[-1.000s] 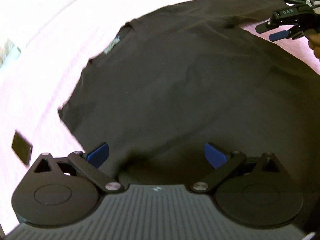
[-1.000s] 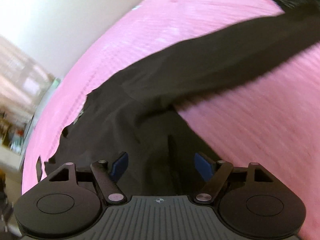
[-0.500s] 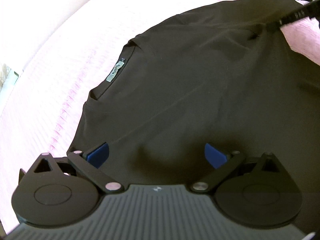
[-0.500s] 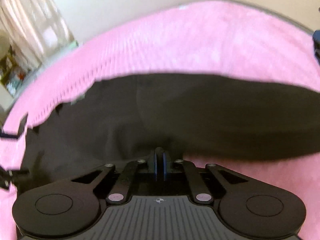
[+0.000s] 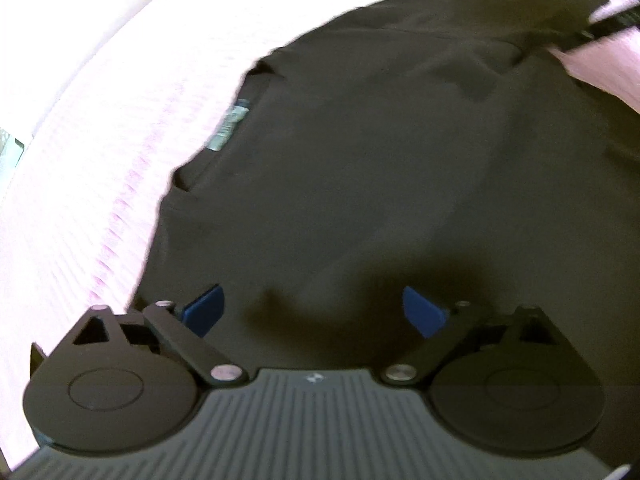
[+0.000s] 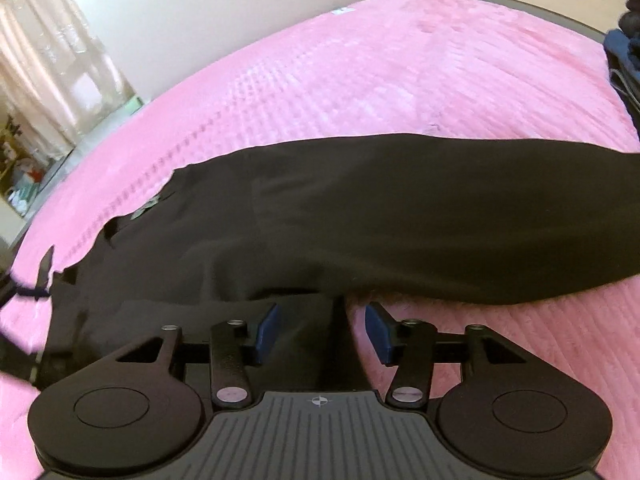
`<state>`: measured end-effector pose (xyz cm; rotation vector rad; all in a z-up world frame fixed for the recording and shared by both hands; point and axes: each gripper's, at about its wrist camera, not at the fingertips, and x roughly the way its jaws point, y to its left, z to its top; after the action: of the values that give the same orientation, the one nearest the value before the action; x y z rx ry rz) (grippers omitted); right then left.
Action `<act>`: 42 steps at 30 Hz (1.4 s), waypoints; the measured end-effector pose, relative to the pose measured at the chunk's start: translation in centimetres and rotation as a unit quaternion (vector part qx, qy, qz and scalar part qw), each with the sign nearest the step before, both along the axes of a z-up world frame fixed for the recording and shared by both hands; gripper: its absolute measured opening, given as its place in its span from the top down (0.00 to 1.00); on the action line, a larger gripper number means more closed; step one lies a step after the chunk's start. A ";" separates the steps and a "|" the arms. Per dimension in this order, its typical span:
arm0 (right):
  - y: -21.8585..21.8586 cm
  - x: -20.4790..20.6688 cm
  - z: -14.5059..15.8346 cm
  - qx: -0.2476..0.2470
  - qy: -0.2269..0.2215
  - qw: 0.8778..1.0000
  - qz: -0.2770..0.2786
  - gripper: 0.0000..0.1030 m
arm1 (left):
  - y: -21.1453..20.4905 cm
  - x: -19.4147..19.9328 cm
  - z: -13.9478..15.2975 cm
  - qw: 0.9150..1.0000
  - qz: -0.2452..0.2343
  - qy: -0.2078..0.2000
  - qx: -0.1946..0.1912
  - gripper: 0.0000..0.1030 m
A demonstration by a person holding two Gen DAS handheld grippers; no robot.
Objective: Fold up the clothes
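A black long-sleeved shirt (image 5: 380, 168) lies spread on the pink bedspread (image 5: 80, 160), its collar label (image 5: 230, 126) toward the left. My left gripper (image 5: 313, 312) hovers open low over the shirt's body, near its left edge. In the right wrist view one sleeve (image 6: 480, 220) stretches across to the right. My right gripper (image 6: 322, 332) is open at the armpit area, and a dark fold of the shirt (image 6: 340, 320) runs loose between its blue pads (image 6: 266, 330). It shows only as a blurred dark shape (image 5: 600, 28) at the left wrist view's top right.
The pink bedspread (image 6: 400, 80) reaches back to a pale wall (image 6: 240, 0). A pile of dark clothes (image 6: 624, 52) sits at the bed's far right edge. Light curtains (image 6: 48, 60) and cluttered shelves (image 6: 20, 168) stand beyond the left side of the bed.
My right gripper, open a second ago and shut on the shirt half a second ago, has opened again and let the cloth go. My left gripper has moved in closer over the shirt, still open.
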<state>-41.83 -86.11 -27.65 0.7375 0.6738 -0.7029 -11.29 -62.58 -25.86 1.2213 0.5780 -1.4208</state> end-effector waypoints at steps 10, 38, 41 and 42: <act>-0.2 2.9 -2.2 0.011 0.011 0.999 0.030 0.51 | -2.9 6.9 -3.6 0.998 -0.033 0.030 0.054 0.69; 10.2 7.5 -0.4 0.022 0.024 0.994 0.105 0.46 | 3.4 15.8 0.6 0.985 0.161 0.040 -0.055 0.71; 11.6 9.7 0.9 0.006 0.006 0.991 0.133 0.45 | 6.8 13.7 1.9 0.982 0.162 0.081 -0.051 0.72; 12.0 10.7 0.7 0.005 0.003 0.990 0.143 0.46 | 7.5 12.8 1.7 0.982 0.156 0.096 -0.038 0.72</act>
<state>-31.13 -74.08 -26.95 0.6316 0.7712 -0.4384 1.52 -55.03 -24.13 0.8938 0.8039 -1.2867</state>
